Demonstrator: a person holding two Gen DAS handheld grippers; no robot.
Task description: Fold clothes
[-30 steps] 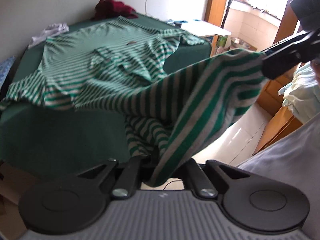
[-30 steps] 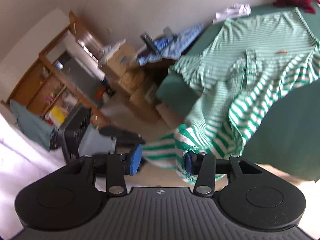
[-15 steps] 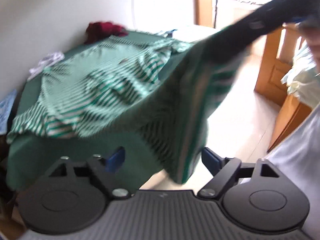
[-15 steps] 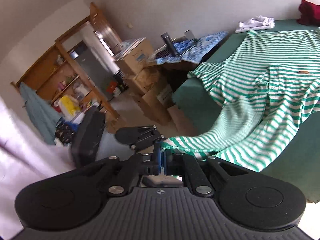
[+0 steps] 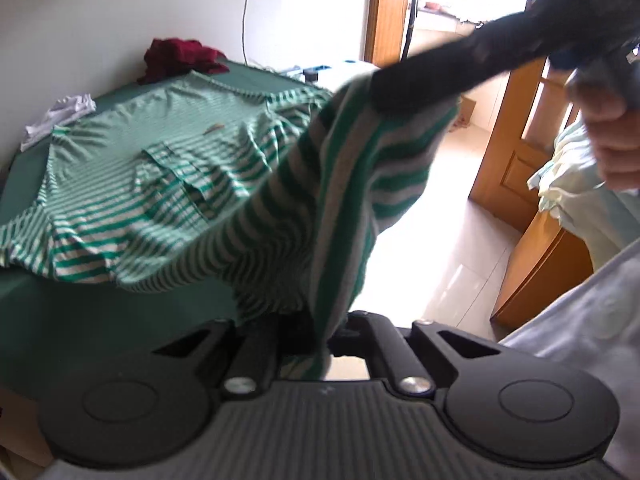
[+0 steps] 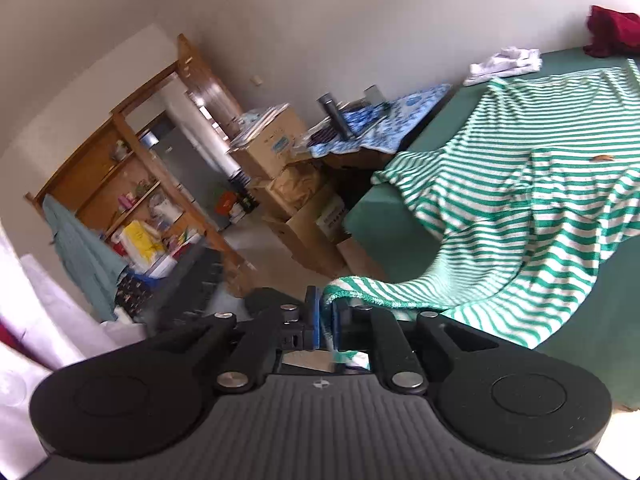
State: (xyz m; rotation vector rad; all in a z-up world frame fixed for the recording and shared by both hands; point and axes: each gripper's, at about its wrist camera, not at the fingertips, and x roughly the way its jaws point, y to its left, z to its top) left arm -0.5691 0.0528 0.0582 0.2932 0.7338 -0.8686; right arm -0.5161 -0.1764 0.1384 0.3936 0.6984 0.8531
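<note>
A green-and-white striped shirt (image 5: 168,184) lies spread on the green-covered table (image 5: 80,320), its near part lifted off the edge. My left gripper (image 5: 308,332) is shut on the shirt's hem, which hangs between its jaws. My right gripper (image 6: 326,320) is shut on another part of the hem of the shirt (image 6: 540,200); it also shows in the left wrist view (image 5: 432,84), holding the cloth up high at the right.
A dark red garment (image 5: 180,58) and a white cloth (image 5: 64,112) lie at the table's far side. Cardboard boxes (image 6: 280,184) and a wooden shelf (image 6: 120,184) stand left of the table. A wooden door (image 5: 516,152) and tiled floor (image 5: 448,240) are at the right.
My left gripper opened half a second ago and is now shut on the hem again. My right gripper closed on the hem and lifted it higher.
</note>
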